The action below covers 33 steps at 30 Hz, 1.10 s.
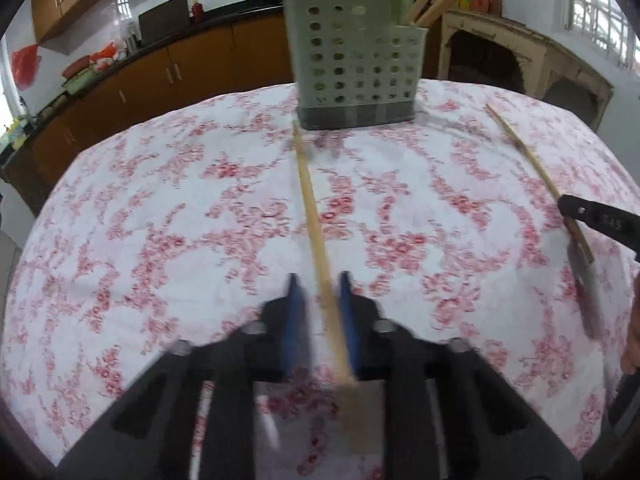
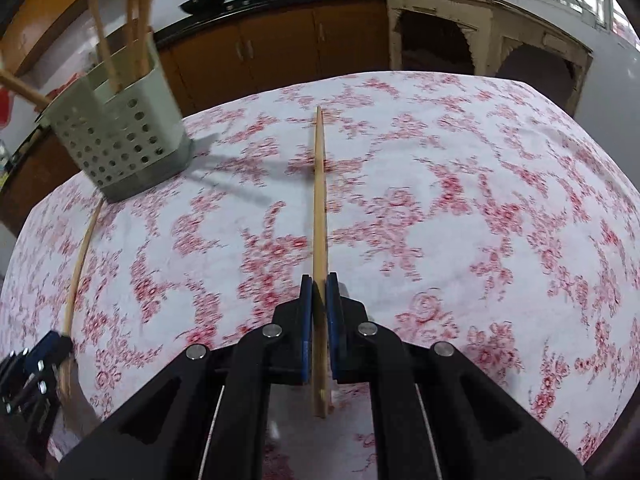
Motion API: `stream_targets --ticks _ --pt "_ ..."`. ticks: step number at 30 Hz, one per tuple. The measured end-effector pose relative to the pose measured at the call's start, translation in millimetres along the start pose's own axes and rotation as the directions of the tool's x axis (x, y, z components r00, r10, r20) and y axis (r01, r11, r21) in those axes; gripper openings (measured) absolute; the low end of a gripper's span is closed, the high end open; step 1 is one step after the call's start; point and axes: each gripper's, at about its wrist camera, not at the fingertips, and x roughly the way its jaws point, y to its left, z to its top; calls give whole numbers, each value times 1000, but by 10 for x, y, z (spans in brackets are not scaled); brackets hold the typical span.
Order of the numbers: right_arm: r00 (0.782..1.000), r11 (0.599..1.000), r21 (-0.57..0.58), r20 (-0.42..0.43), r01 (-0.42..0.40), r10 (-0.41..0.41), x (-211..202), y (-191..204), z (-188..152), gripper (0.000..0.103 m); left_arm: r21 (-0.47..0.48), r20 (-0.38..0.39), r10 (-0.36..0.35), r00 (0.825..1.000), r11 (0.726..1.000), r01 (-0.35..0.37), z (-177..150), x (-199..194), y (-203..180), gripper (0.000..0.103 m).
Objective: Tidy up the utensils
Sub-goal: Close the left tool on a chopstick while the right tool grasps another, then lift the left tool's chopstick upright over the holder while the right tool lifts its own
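Note:
A grey perforated utensil holder stands at the table's far side with several wooden utensils in it; it also shows in the right wrist view. My left gripper has its blue pads around a wooden spatula whose handle points at the holder; a gap shows beside the left pad. My right gripper is shut on a second wooden spatula, handle pointing forward. The right gripper also shows in the left wrist view, and the left gripper in the right wrist view.
The round table wears a white cloth with red flowers. Behind it run brown kitchen cabinets with a dark counter and pots, and a pale arched sideboard at the right.

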Motion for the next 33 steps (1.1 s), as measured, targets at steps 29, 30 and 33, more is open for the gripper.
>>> stream_targets --ticks 29,30,33 --pt "1000 990 -139 24 -13 17 140 304 111 8 -112 -10 10 1000 994 -11 179 260 995 27" --pt "1000 990 -138 23 -14 17 140 302 111 8 -112 -10 10 1000 994 -11 179 259 996 27" --pt "1000 990 -137 23 -15 18 141 302 112 8 -112 -10 10 1000 994 -11 180 257 998 27"
